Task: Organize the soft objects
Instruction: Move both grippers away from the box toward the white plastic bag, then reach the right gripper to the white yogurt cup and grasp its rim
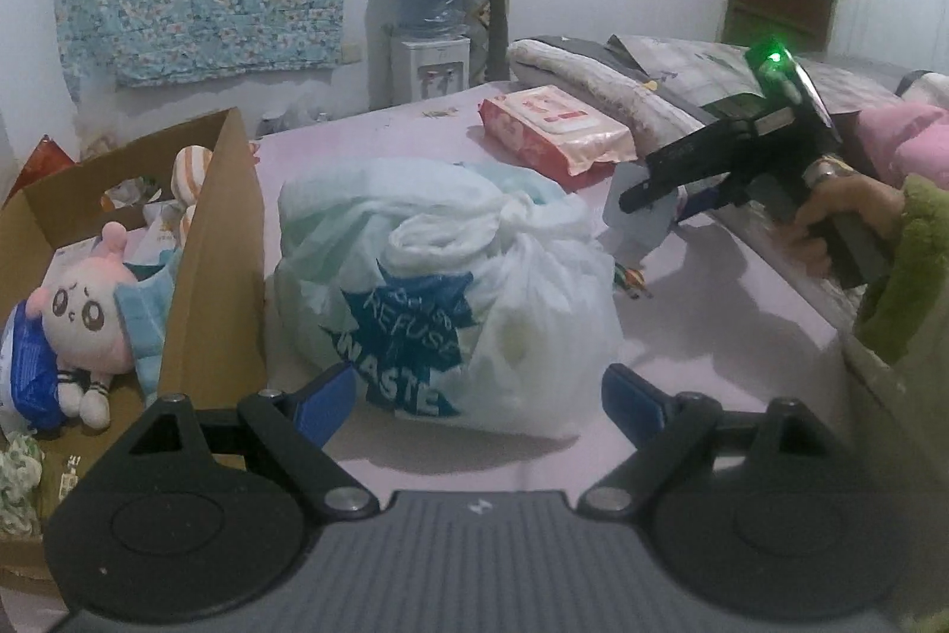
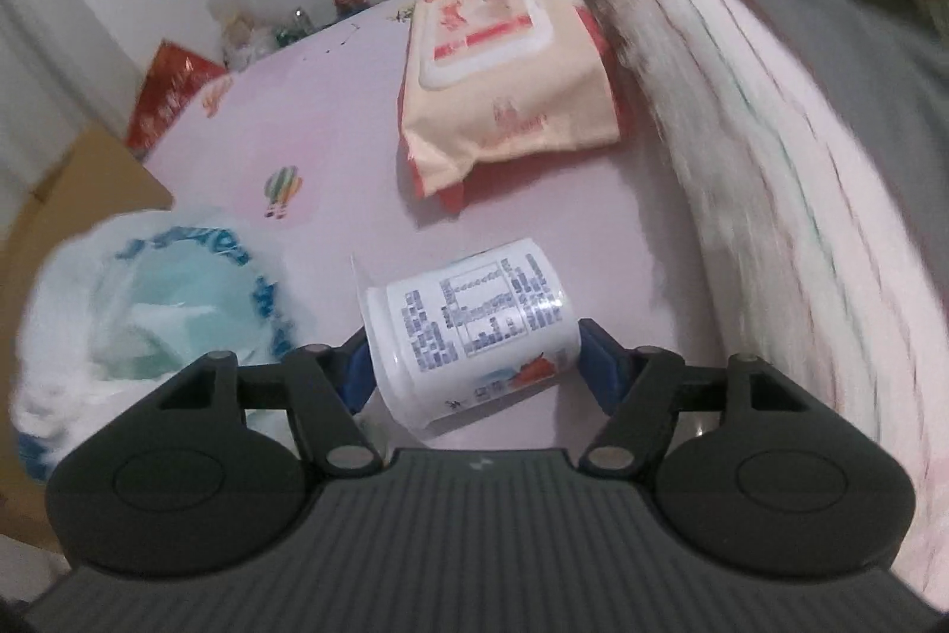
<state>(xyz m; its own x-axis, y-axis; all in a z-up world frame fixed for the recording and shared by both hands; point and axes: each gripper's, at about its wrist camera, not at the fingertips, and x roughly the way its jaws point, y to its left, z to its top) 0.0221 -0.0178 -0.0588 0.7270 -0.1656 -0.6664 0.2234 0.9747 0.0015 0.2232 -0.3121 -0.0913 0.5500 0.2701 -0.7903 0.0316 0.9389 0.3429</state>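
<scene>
A knotted white plastic bag (image 1: 451, 289) printed "REFUSE WASTE" and stuffed with soft white material sits on the pink bedsheet (image 1: 712, 336). My left gripper (image 1: 480, 395) is open, its blue fingertips (image 1: 332, 395) on either side of the bag's near end without squeezing it. My right gripper (image 2: 474, 360) is shut on a white printed cup (image 2: 468, 330) lying sideways between its pads. In the left wrist view the right gripper (image 1: 646, 194) shows at the right, held by a hand in a green sleeve. The bag (image 2: 154, 312) lies left of the cup.
A cardboard box (image 1: 213, 265) at the left holds a pink plush doll (image 1: 77, 318) and other soft items. A pack of wet wipes (image 1: 551, 129) (image 2: 504, 75) lies farther back. Folded blankets (image 2: 771, 158) run along the right side. A water dispenser (image 1: 430, 16) stands by the wall.
</scene>
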